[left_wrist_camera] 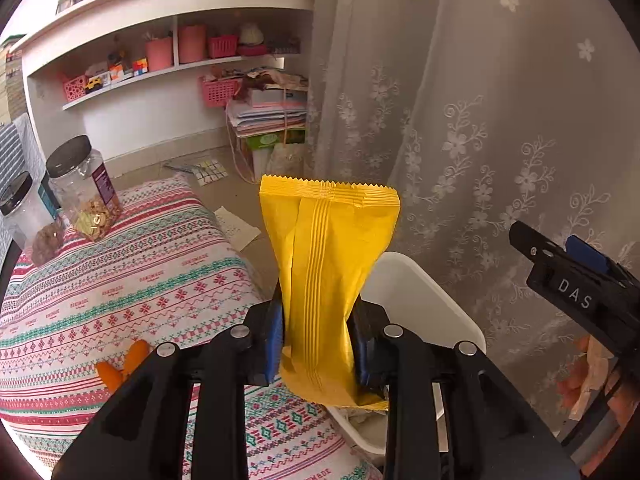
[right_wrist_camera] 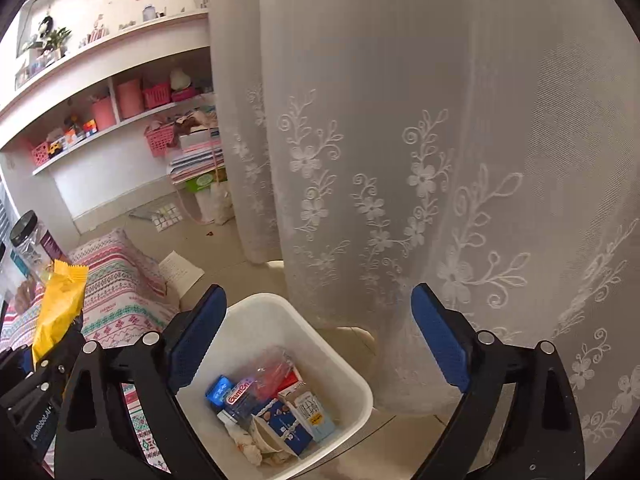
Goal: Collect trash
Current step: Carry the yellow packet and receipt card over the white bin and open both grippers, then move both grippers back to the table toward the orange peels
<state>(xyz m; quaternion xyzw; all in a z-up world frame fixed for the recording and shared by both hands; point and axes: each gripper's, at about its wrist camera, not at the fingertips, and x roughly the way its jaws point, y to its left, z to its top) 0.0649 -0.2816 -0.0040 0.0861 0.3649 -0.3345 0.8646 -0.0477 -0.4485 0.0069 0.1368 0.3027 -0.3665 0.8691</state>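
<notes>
My left gripper is shut on a yellow snack wrapper and holds it upright in the air, over the near edge of the white trash bin. The wrapper also shows at the left of the right wrist view. My right gripper is open and empty, hovering above the white trash bin, which holds several cartons and wrappers. The right gripper's finger shows at the right of the left wrist view.
A patterned mattress lies left of the bin, with two clear black-lidded jars and an orange scrap on it. A lace curtain hangs right behind the bin. Shelves with pink baskets stand at the back. Papers lie on the floor.
</notes>
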